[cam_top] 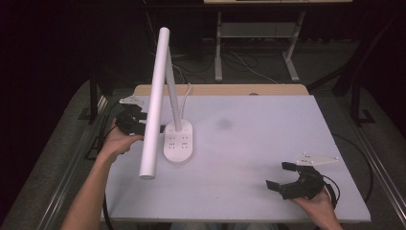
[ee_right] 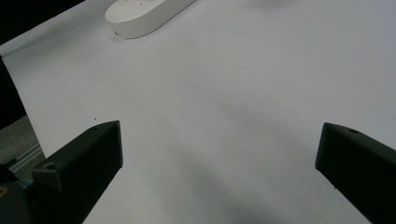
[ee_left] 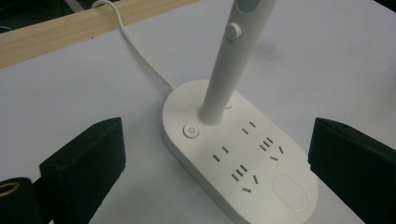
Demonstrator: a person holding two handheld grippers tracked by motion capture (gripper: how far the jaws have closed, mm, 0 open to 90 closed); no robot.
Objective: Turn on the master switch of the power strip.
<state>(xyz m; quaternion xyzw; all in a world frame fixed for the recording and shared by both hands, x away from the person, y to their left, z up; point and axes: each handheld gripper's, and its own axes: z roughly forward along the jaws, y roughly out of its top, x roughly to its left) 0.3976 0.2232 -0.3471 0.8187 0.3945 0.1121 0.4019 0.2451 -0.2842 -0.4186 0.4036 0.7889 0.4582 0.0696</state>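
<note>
A white desk lamp stands left of the table's middle. Its oval base (cam_top: 178,142) carries sockets and a round power button (ee_left: 191,131). A slim stem (cam_top: 173,96) rises from the base, and a long white light bar (cam_top: 155,98) slants down toward the front. My left gripper (cam_top: 141,120) is open just left of the base, partly hidden behind the light bar. In the left gripper view the base (ee_left: 243,154) lies between and just beyond the two jaws. My right gripper (cam_top: 282,176) is open near the front right of the table, holding nothing; the lamp base (ee_right: 144,14) shows far ahead of it.
The white tabletop (cam_top: 249,143) has a wooden strip (cam_top: 220,89) along its far edge. The lamp's white cord (ee_left: 135,46) runs from the base over that strip. Beyond the table stand desk legs (cam_top: 218,52) and cables on a dark floor.
</note>
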